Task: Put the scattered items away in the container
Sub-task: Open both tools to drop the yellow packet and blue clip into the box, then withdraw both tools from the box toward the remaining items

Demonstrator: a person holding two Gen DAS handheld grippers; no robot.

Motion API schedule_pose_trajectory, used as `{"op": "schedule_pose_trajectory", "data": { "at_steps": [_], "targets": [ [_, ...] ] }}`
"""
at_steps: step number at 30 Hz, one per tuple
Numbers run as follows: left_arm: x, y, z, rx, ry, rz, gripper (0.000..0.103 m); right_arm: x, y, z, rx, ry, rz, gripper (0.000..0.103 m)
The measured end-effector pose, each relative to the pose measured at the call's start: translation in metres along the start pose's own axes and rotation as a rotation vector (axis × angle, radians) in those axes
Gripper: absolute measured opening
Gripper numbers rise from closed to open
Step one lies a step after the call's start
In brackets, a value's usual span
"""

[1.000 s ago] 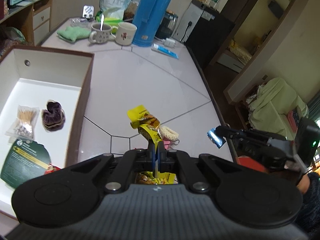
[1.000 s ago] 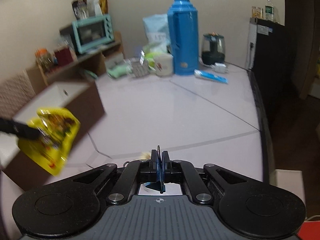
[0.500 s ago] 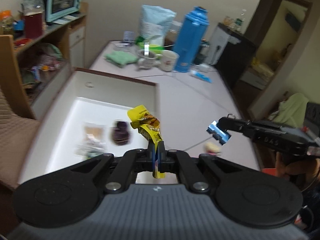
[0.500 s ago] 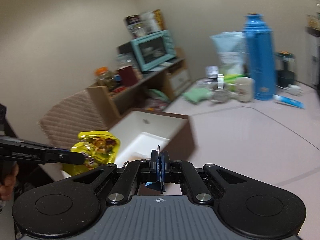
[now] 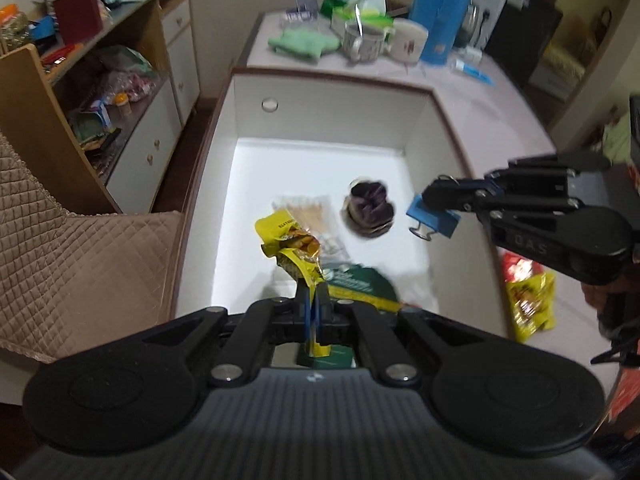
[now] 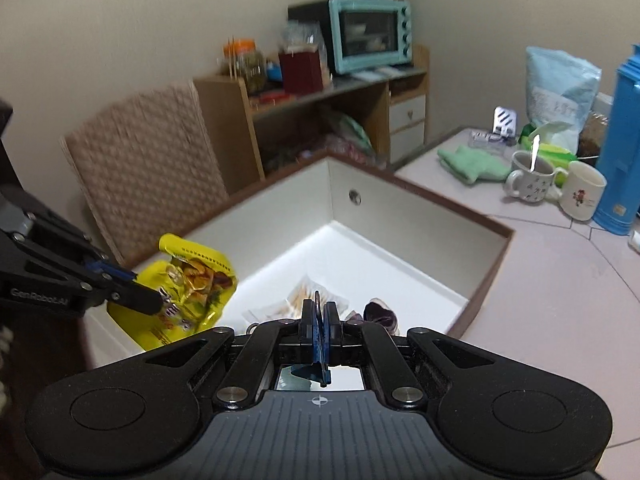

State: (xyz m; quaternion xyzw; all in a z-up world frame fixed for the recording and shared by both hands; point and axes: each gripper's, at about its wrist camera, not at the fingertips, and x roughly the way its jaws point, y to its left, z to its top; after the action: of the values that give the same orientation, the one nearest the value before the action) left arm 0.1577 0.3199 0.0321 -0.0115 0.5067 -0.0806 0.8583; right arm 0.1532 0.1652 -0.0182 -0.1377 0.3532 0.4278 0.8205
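The yellow snack packet [image 5: 294, 246] is pinched by the left gripper [image 5: 312, 312] at frame centre, the blue binder clip [image 5: 432, 220], apparently, by the right gripper [image 6: 320, 332]; released early, either could miss the container [image 5: 332, 120].

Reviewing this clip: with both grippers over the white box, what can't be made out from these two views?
- Left wrist view: print on the yellow snack packet is too small and crumpled to read.
- Left wrist view: the green round pack is part hidden by the left gripper.
- Left wrist view: the blue clip in the right gripper is blurred.
- Right wrist view: the purple item and clear packet are cut off by the gripper body.
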Motion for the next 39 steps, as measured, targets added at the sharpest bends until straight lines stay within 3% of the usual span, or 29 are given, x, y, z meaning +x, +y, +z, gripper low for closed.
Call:
{"op": "schedule_pose_trajectory", "data": {
  "at_steps": [8, 15, 21, 32, 39],
  "targets": [
    [0.042, 0.019, 0.009, 0.057, 0.098, -0.006, 0.001, 0.05, 0.004, -0.006, -0.094, 0.121, -0.091, 0.001],
    [0.039, 0.021, 0.014, 0.068, 0.099, -0.012, 0.009, 0.057, 0.007, -0.008, -0.156, 0.154, -0.107, 0.001],
    [0.013, 0.019, 0.012, 0.085, 0.077, -0.009, 0.023, 0.022, 0.01, -0.012, -0.122, 0.153, -0.083, 0.001],
    [-0.044, -0.003, -0.005, 0.129, 0.038, 0.002, 0.038, -0.059, 0.018, -0.027, 0.014, 0.151, -0.036, 0.001],
    [-0.058, -0.021, -0.021, 0.142, 0.03, 0.009, 0.047, -0.086, 0.026, -0.031, 0.083, 0.106, -0.03, 0.001]
  ]
}}
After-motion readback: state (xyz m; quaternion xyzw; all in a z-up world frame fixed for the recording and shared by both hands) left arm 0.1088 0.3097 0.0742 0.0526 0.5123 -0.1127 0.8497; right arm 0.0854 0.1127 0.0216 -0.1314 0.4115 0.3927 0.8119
